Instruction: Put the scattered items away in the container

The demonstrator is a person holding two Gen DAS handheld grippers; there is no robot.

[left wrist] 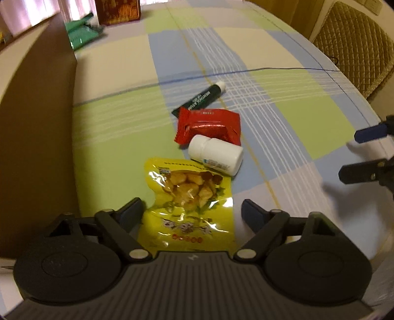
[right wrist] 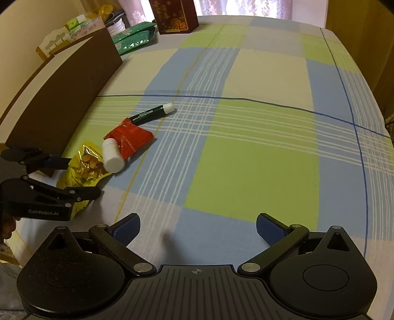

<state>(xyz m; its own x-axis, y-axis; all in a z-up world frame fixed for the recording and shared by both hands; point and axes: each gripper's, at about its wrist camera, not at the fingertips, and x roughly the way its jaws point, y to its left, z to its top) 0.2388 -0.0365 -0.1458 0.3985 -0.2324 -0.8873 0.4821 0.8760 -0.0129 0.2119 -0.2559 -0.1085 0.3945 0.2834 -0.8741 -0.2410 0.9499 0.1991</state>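
Observation:
A yellow snack pouch [left wrist: 189, 197] lies on the checked tablecloth, its near end between the open jaws of my left gripper [left wrist: 192, 211]. Beyond it lie a white pill bottle [left wrist: 216, 153] on its side, a red packet [left wrist: 209, 125] and a dark green tube [left wrist: 202, 98] with a white cap. A brown box wall [left wrist: 37, 135] stands at the left. In the right wrist view my right gripper [right wrist: 198, 230] is open and empty over bare cloth, with the pouch [right wrist: 86, 167], the bottle [right wrist: 112, 155], the packet [right wrist: 130, 137], the tube [right wrist: 152, 113] and the left gripper [right wrist: 73, 177] at left.
A dark red box [right wrist: 173, 16] and a green packet [right wrist: 134, 37] stand at the far edge of the table. More clutter sits behind the brown box [right wrist: 64, 98]. A quilted chair [left wrist: 354, 44] is at the right of the table. My right gripper's fingers [left wrist: 369, 133] show at the right edge.

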